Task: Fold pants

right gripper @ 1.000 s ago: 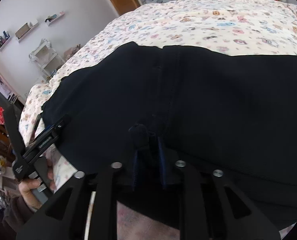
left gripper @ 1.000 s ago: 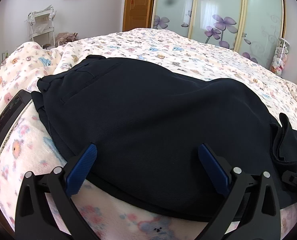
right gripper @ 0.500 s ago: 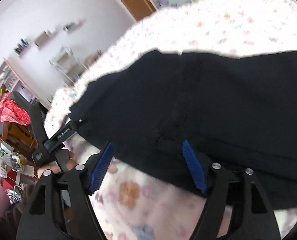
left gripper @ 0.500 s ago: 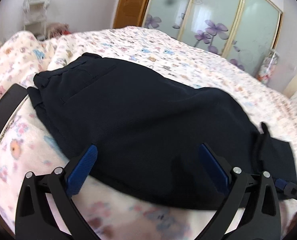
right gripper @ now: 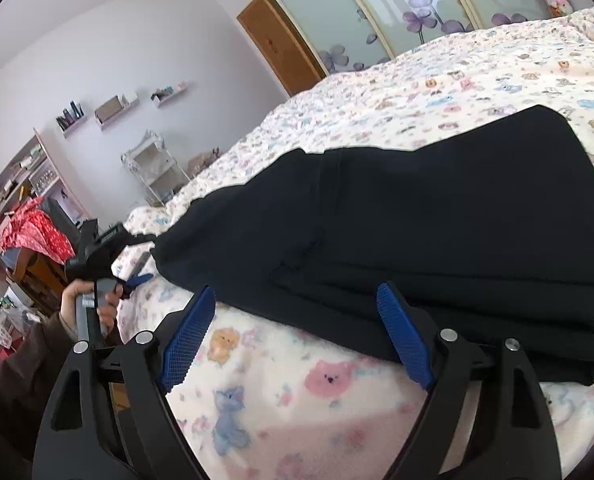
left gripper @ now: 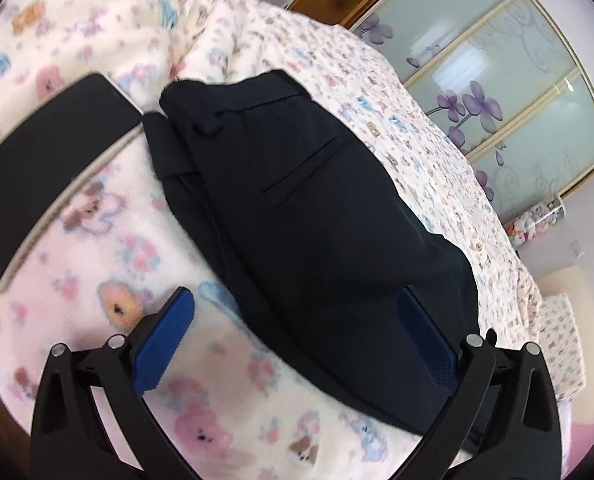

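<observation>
The bed, under a cartoon-print cover, carries the pants, which lie already folded into a thick dark stack at its near edge, waistband to the left. A black tablet sits just left of them. The left claw is spread wide and empty over the stack's near edge; the right claw gapes empty too. To finish well, each should press the layers flat and square the edges.
</observation>
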